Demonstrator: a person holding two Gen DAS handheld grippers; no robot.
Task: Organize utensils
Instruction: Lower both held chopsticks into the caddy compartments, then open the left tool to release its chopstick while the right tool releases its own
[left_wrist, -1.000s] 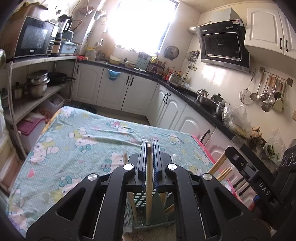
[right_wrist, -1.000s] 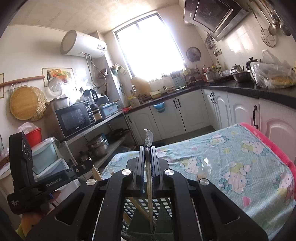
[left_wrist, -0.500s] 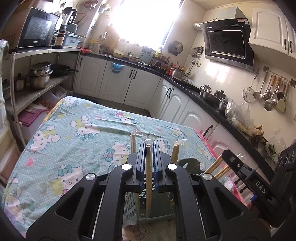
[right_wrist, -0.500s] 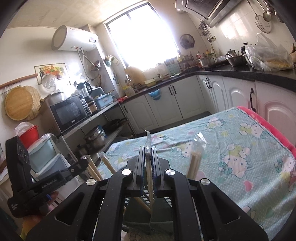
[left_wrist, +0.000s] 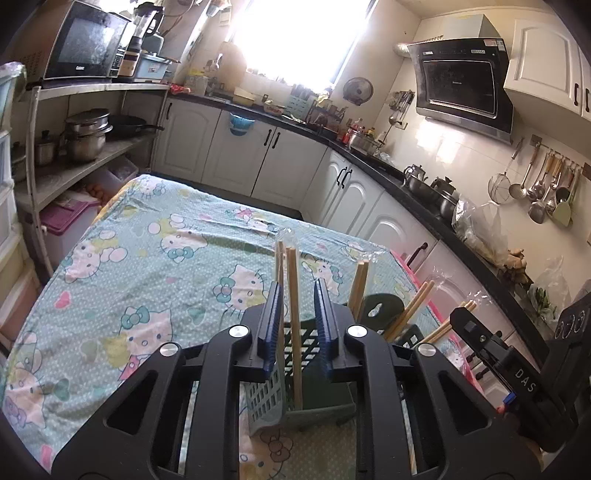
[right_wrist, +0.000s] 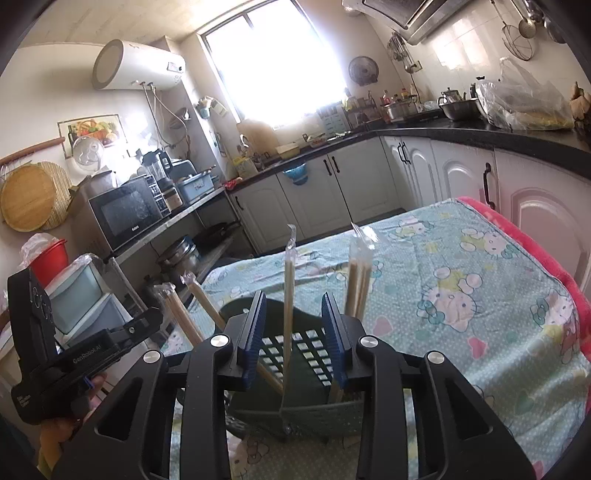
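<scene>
Both grippers stand with their blue-padded fingers spread, and each has one wrapped pair of chopsticks upright in the gap, touching neither pad as far as I can tell. The left gripper (left_wrist: 298, 325) brackets a pair of pale wooden chopsticks in a clear sleeve (left_wrist: 293, 314); the right gripper (right_wrist: 293, 332) brackets another sleeved pair (right_wrist: 288, 295). Both pairs stand with their lower ends in the grey-green slotted plastic utensil caddy (right_wrist: 314, 410), which sits near the worktop's near edge on the cartoon-cat print cloth (left_wrist: 147, 266). More sleeved chopsticks lean out of the caddy's other compartments (right_wrist: 358, 284), some fanning toward the left gripper's side (right_wrist: 184, 314).

The main risk, as I judge it, is on withdrawal. The released pairs only lean inside the compartments, so a pad or the black finger frame brushing a sleeve on the way up could drag it out or tip it over the caddy wall. The loose plastic tops look easy to snag. The caddy seems light; a sideways nudge from either gripper could slide or topple it, spilling everything. The two grippers are also close together over the same caddy, so pulling back at once invites a knock between them.
</scene>
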